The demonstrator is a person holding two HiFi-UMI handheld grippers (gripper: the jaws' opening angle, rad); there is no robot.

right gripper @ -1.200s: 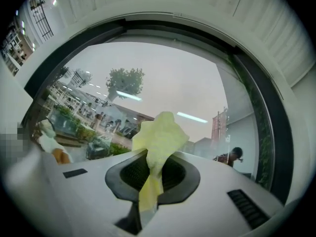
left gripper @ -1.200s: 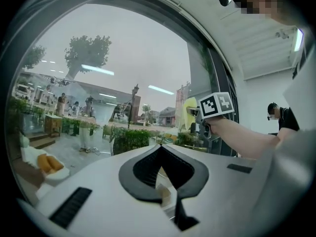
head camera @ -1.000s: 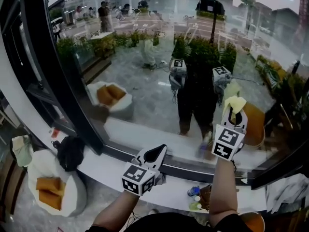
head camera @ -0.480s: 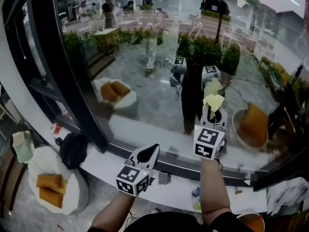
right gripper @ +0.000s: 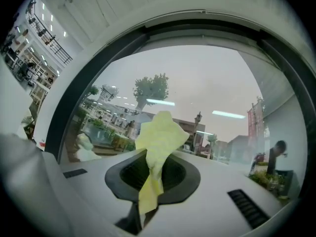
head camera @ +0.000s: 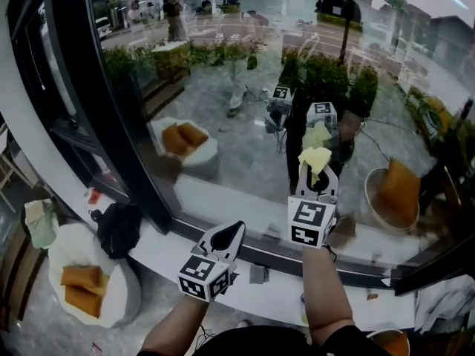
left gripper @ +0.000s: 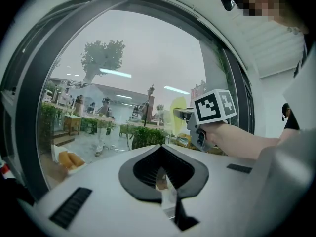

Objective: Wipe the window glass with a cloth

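The window glass (head camera: 223,87) fills the upper part of the head view and mirrors a person and both grippers. My right gripper (head camera: 318,178) is raised against the glass, shut on a yellow cloth (head camera: 315,156) that sticks up past its tips. In the right gripper view the cloth (right gripper: 159,137) hangs out of the closed jaws of the right gripper (right gripper: 148,181) in front of the glass (right gripper: 207,93). My left gripper (head camera: 234,232) is lower, over the sill, shut with nothing in it. The left gripper view shows its own tips (left gripper: 165,181) and the cloth (left gripper: 177,112) to the right.
A thick black window frame (head camera: 96,110) runs down the left. A white sill (head camera: 163,251) lies below the glass with a small grey object (head camera: 257,273) on it. A black bag (head camera: 119,228) and a white seat with orange cushions (head camera: 82,288) sit at lower left.
My right gripper has carried the cloth leftward across the glass. The left gripper has stayed over the sill.
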